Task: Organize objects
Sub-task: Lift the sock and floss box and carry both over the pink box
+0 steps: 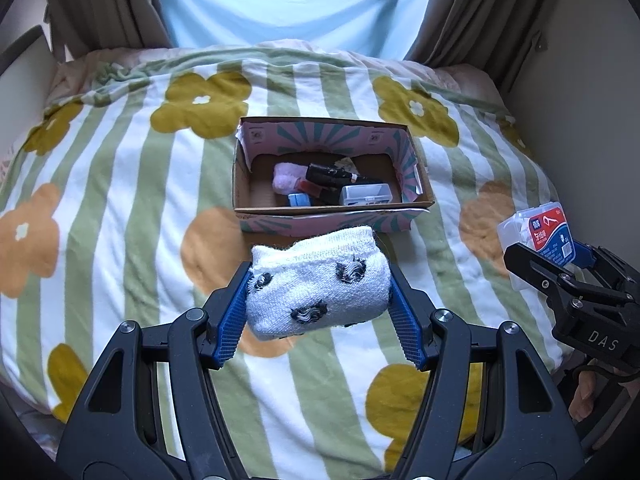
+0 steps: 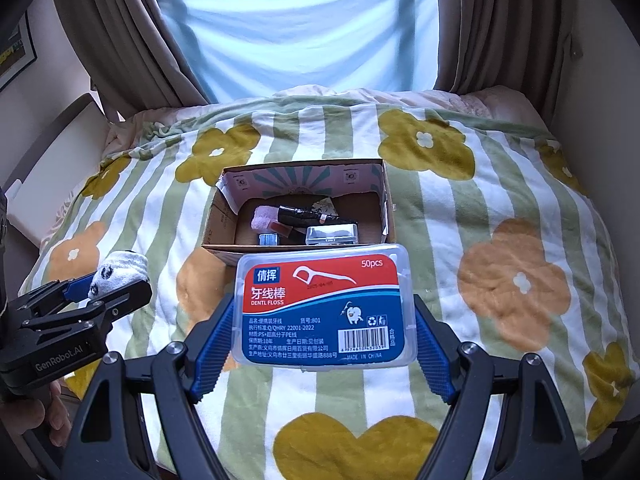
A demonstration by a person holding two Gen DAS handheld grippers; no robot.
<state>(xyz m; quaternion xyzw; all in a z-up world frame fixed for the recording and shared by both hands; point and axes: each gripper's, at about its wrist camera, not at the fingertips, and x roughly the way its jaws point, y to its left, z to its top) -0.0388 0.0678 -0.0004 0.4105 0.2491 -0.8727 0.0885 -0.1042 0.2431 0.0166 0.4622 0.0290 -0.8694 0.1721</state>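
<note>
My left gripper is shut on a rolled white sock with dark spots, held above the bed just in front of an open cardboard box. My right gripper is shut on a clear dental floss box with a red and blue label, also held in front of the cardboard box. The floss box and right gripper show at the right of the left wrist view. The sock and left gripper show at the left of the right wrist view.
The cardboard box holds a pink cloth, a black item, a small blue item and a clear plastic case. It sits on a striped flowered blanket. Curtains and a window lie behind.
</note>
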